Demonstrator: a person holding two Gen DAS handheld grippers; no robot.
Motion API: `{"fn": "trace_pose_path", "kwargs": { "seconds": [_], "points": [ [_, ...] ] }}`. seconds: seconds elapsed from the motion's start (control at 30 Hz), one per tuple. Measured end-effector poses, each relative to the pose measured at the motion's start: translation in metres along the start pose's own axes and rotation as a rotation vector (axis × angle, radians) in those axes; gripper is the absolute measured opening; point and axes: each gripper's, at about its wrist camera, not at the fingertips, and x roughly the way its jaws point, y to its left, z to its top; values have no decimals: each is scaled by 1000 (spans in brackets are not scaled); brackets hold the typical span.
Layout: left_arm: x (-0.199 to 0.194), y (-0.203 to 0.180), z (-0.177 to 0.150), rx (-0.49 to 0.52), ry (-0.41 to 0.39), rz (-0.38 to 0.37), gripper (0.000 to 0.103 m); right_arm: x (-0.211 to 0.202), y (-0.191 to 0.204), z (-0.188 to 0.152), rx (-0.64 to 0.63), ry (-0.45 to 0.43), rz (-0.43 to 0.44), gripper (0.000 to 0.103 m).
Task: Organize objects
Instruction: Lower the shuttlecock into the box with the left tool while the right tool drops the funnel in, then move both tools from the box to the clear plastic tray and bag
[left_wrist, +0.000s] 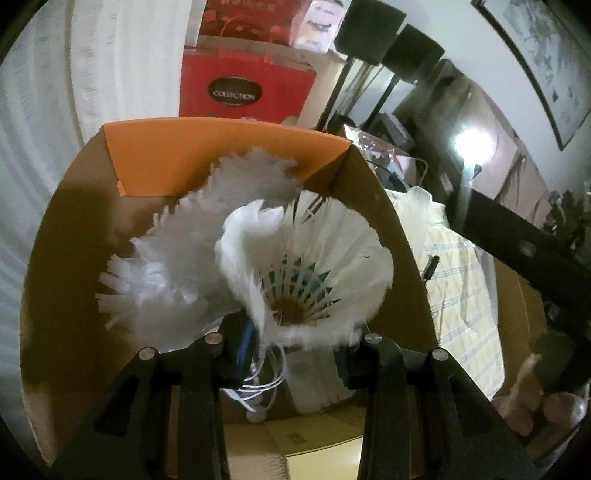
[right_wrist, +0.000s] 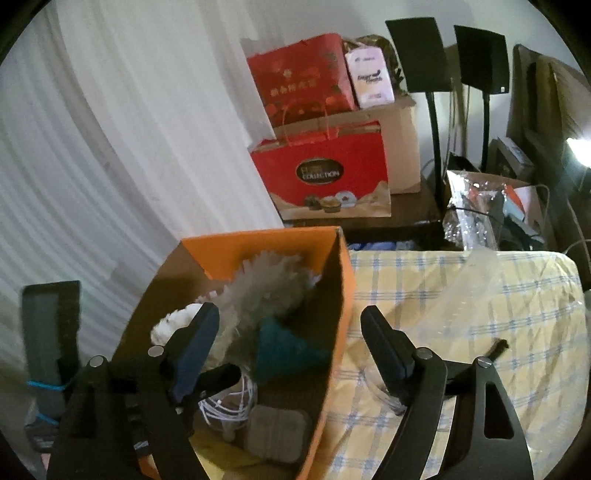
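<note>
My left gripper (left_wrist: 295, 339) reaches down into an orange cardboard box (left_wrist: 229, 133) and is shut on a white feather shuttlecock (left_wrist: 314, 258), gripped near its base with the skirt facing the camera. Two more white shuttlecocks (left_wrist: 166, 277) lie behind it in the box. In the right wrist view my right gripper (right_wrist: 291, 332) stands open above the box (right_wrist: 258, 243). Its left finger is over the inside and its right finger over the bed, with nothing held. Below it lie grey-white feathers (right_wrist: 258, 288), a teal cone (right_wrist: 284, 350), a white cable (right_wrist: 229, 402) and a grey pouch (right_wrist: 277, 432).
The box sits on a yellow plaid bed cover (right_wrist: 461, 332) beside a clear plastic bag (right_wrist: 476, 295) and a small black item (right_wrist: 498, 345). A red gift bag (right_wrist: 321, 173) and cartons stand behind. A white curtain is to the left. A person's hand (left_wrist: 535, 398) shows low right.
</note>
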Motion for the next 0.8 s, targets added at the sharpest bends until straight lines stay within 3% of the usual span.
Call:
{"fn": "trace_pose_path", "kwargs": {
  "seconds": [0.27, 0.47, 0.6, 0.8],
  "points": [
    [0, -18, 2, -11, -10, -24, 55, -34, -9, -10, -10, -11, -11, 83],
    [-8, -21, 0, -29, -10, -30, 56, -48, -17, -20, -7, -8, -12, 83],
    [-24, -20, -4, -26, -47, -13, 67, -58, -21, -27, -11, -15, -27, 83],
    [-46, -25, -8, -39, -76, -25, 70, -70, -27, -34, -8, -19, -38, 83]
  ]
}}
